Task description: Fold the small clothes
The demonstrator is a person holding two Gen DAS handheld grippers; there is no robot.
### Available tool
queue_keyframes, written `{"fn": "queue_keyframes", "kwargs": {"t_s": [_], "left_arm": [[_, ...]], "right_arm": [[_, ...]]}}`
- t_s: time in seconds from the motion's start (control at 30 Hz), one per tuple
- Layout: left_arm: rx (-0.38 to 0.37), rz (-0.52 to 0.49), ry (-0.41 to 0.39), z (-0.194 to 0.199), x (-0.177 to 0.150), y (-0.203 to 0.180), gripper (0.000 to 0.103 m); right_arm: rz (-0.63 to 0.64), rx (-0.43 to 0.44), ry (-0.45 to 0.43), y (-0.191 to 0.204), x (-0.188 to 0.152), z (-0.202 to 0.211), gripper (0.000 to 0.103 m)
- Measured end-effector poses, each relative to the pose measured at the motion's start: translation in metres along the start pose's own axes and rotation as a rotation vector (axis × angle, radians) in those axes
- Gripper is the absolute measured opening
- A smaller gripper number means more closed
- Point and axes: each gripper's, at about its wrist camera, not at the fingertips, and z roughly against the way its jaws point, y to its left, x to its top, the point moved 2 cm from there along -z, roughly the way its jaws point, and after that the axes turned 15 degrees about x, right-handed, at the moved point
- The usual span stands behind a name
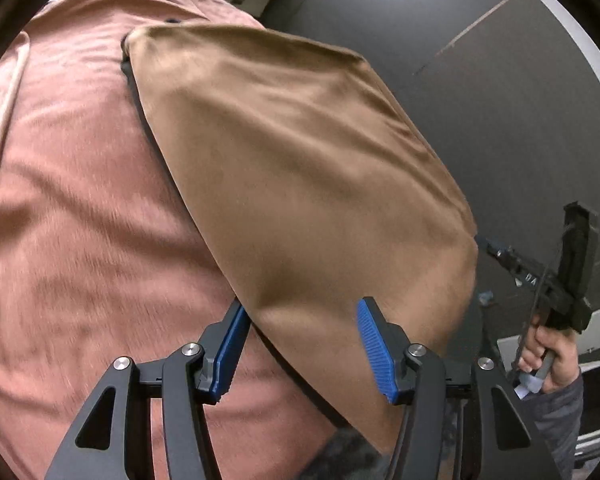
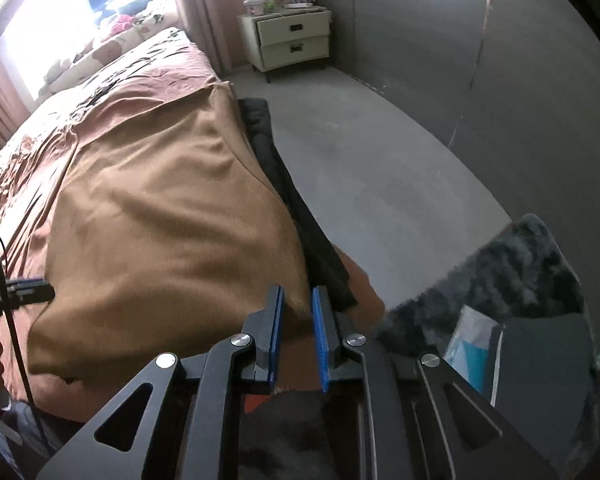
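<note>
A tan cloth (image 1: 300, 160) lies spread on the pink bed sheet (image 1: 80, 220), reaching over the bed's edge. My left gripper (image 1: 300, 304) stands open, and the cloth's rounded near edge sits between its blue pads (image 1: 374, 352) without being pinched. In the right wrist view, the left gripper (image 2: 46, 290) meets the cloth's left edge. My right gripper (image 2: 296, 292) has its jaws nearly together on the near corner of the tan cloth (image 2: 160, 220). From the left wrist view, the right gripper (image 1: 485, 245) has its tip at the cloth's drawn-out right corner.
A black garment (image 2: 300, 208) lies along the bed's edge under the tan cloth. Grey floor (image 2: 380, 160) runs beside the bed to a cream nightstand (image 2: 292, 40). A dark fuzzy rug (image 2: 500, 272) lies near. A person's hand (image 1: 548, 352) holds the right gripper's handle.
</note>
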Motion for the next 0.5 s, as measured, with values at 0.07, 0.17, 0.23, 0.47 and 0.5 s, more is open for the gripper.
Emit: {"fn": "queue_keyframes", "kwargs": {"t_s": [0.07, 0.17, 0.23, 0.47, 0.5], "left_arm": [[0.007, -0.006, -0.006, 0.006, -0.008, -0.006, 0.057], [0.005, 0.003, -0.023, 0.019, -0.015, -0.010, 0.057], [0.010, 0.001, -0.040, 0.030, -0.019, -0.011, 0.058], [0.044, 0.002, -0.110, 0.077, -0.038, -0.008, 0.085], [0.067, 0.005, -0.127, 0.085, -0.041, -0.007, 0.089]], "right_arm": [[0.006, -0.004, -0.012, 0.007, -0.004, 0.013, 0.012], [0.012, 0.004, -0.025, 0.017, -0.010, 0.031, 0.012], [0.020, 0.006, -0.032, 0.025, -0.015, 0.043, 0.017], [0.044, 0.005, -0.093, 0.057, -0.026, 0.084, 0.083], [0.038, -0.001, -0.087, 0.062, -0.027, 0.087, 0.085]]}}
